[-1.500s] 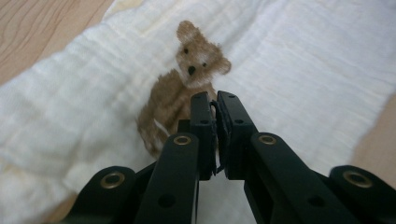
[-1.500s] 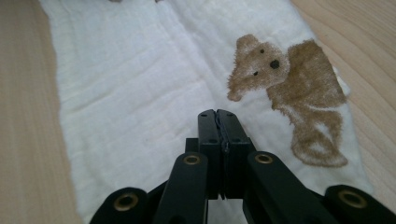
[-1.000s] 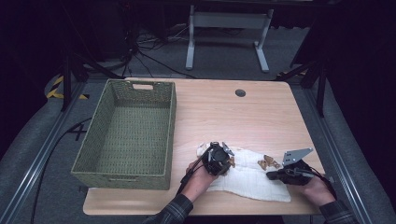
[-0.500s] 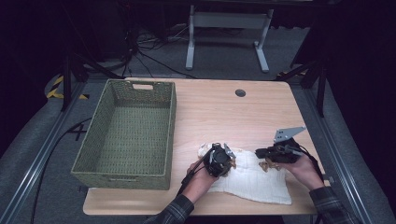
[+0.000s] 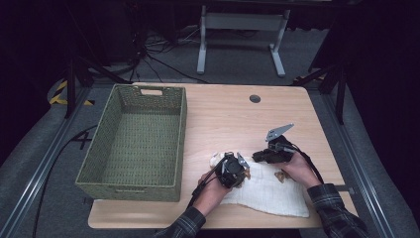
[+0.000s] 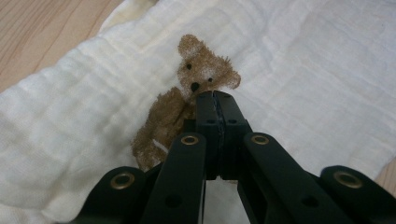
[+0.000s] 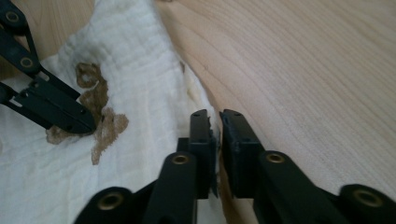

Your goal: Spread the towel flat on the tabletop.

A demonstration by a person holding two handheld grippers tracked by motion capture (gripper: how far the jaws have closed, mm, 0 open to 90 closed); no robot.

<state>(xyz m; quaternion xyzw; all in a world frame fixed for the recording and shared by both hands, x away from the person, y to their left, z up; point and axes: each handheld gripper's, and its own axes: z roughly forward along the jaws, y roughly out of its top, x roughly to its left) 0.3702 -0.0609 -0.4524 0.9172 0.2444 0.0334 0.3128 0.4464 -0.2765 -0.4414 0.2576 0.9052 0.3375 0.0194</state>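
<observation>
The wooden counter point(image 5: 223, 119) spans the centre of the high view, with a green woven basket point(image 5: 136, 141) at its left. A white cloth point(image 5: 270, 191) lies at lower centre. The left gripper point(image 6: 215, 100) is clenched on the cloth beside its brown bear patch point(image 6: 187, 93); the right gripper point(image 7: 215, 123) pinches the cloth's edge.

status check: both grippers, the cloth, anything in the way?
Left gripper shut, pinning white cloth at its bear patch. Right gripper pinching cloth's edge. Nothing in the way.
</observation>
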